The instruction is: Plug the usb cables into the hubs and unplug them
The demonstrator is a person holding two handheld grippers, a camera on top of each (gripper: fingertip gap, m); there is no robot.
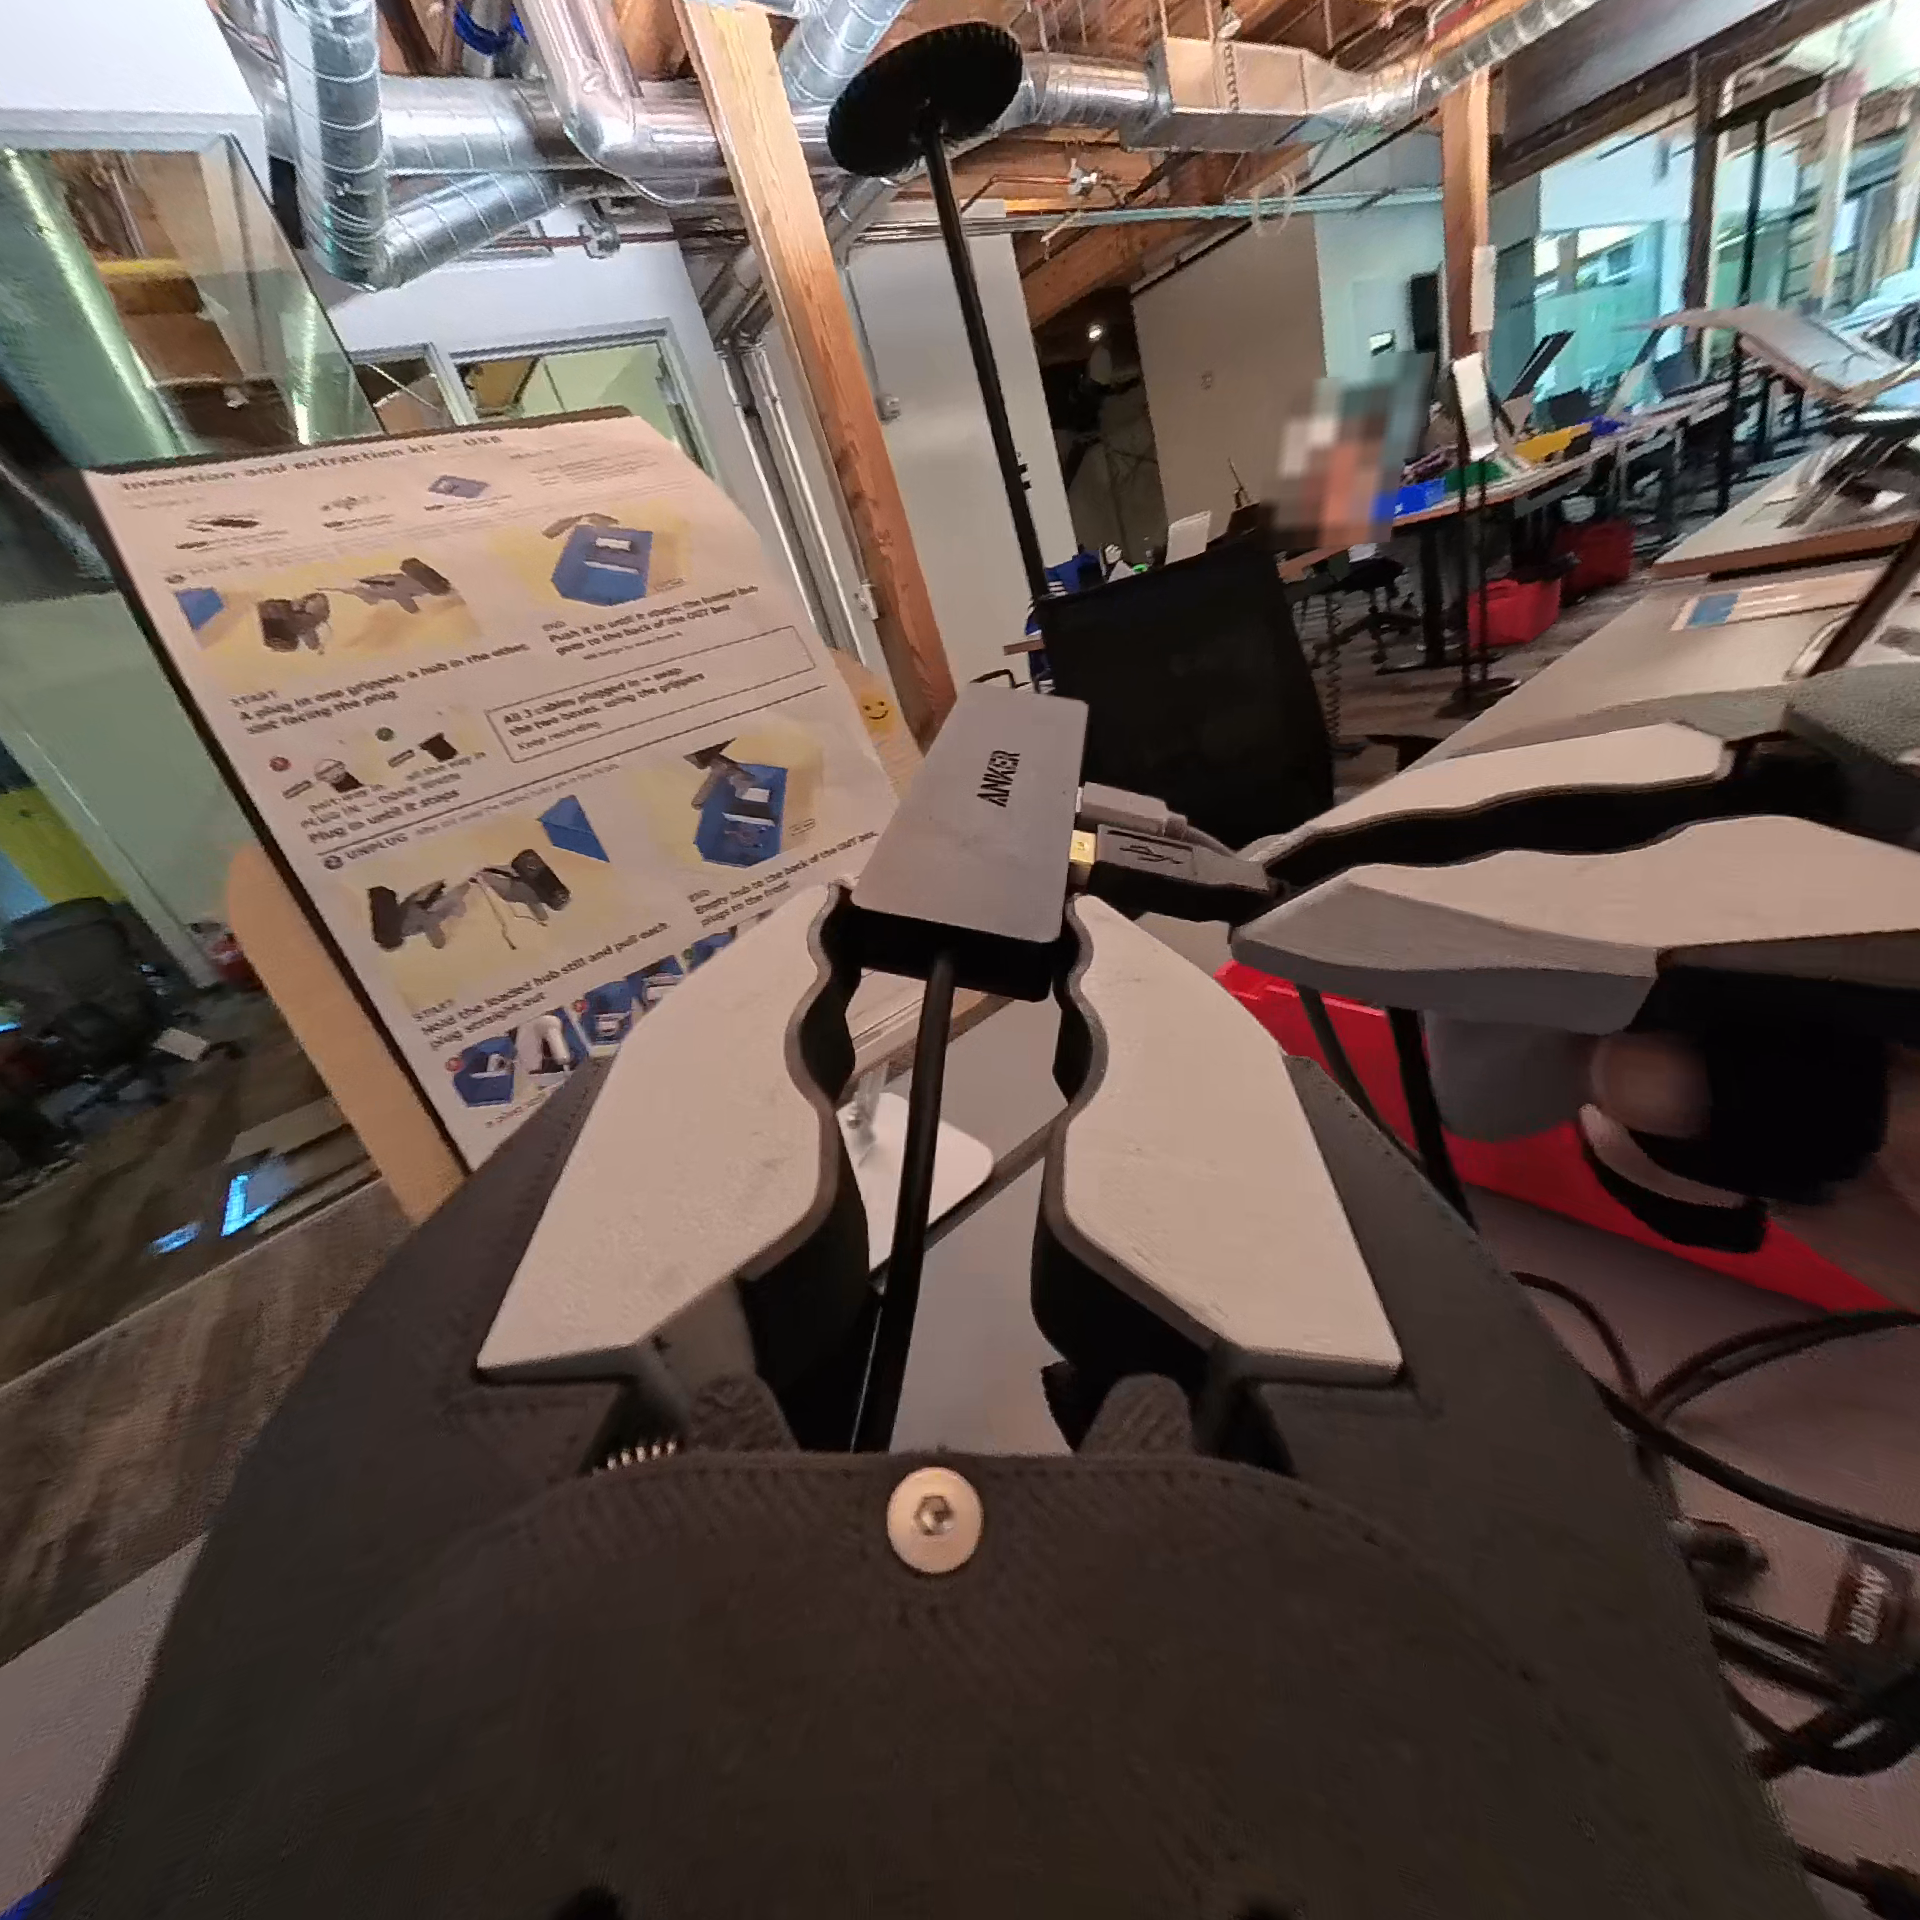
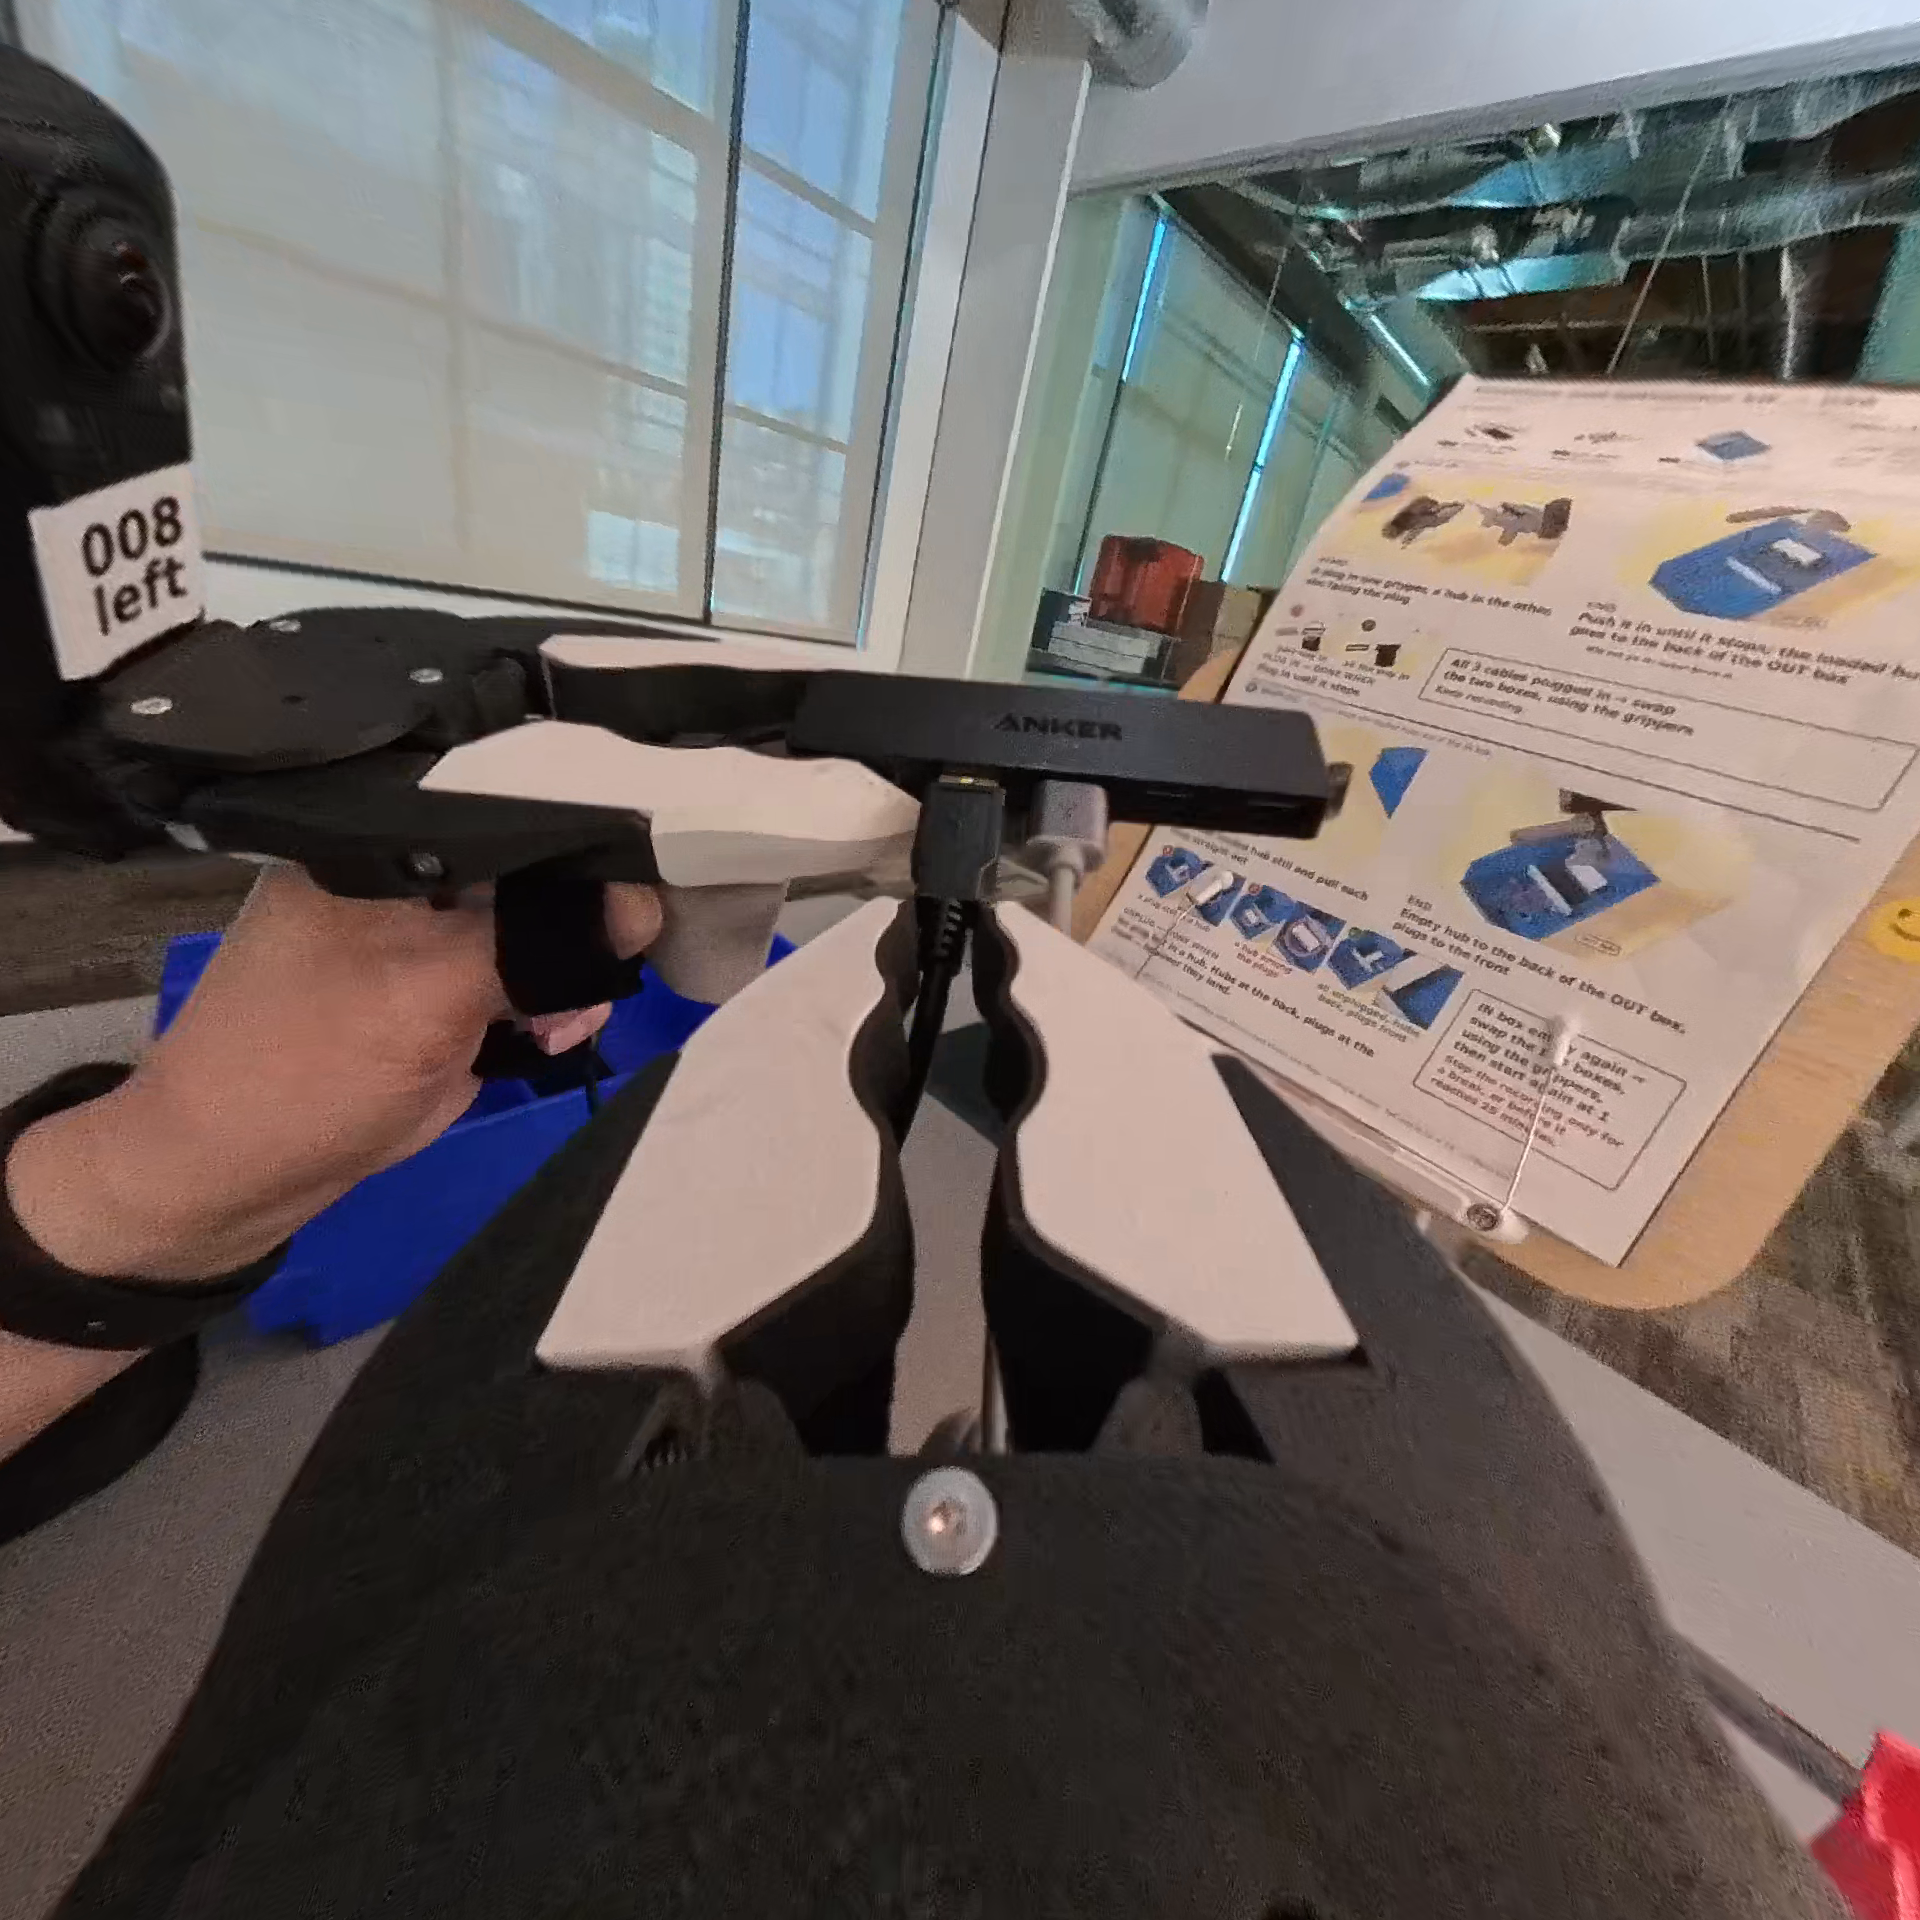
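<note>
My left tongs (image 1: 951, 940), grey-faced fingers on a black body, are clamped across the near end of the flat black rectangular USB hub (image 1: 977, 821), which I hold up in the air with its port edge turned to the right. My right tongs (image 2: 948, 914) are pinched shut on the black moulded USB plug (image 2: 956, 831) just behind its metal tip, with its thin black cable (image 2: 925, 1023) trailing back between the fingers. In the right wrist view the plug sits at a port in the hub's near edge, and a strip of metal shows between plug body and hub, so I judge it only partly seated; whether I am pushing in or pulling out I cannot tell from this alone. Just to the right of it a grey USB plug (image 2: 1070, 816) sits in the next port, and the ports farther right look empty. If I am inserting, the next move calls for a straight push along the port axis while the left tongs brace the hub; if unplugging, a straight pull. Farther out, a blue plastic bin (image 2: 416, 1195) sits below my left hand (image 2: 312, 1049), and a printed instruction sheet on a wooden board (image 2: 1621, 790) leans at far right.
</note>
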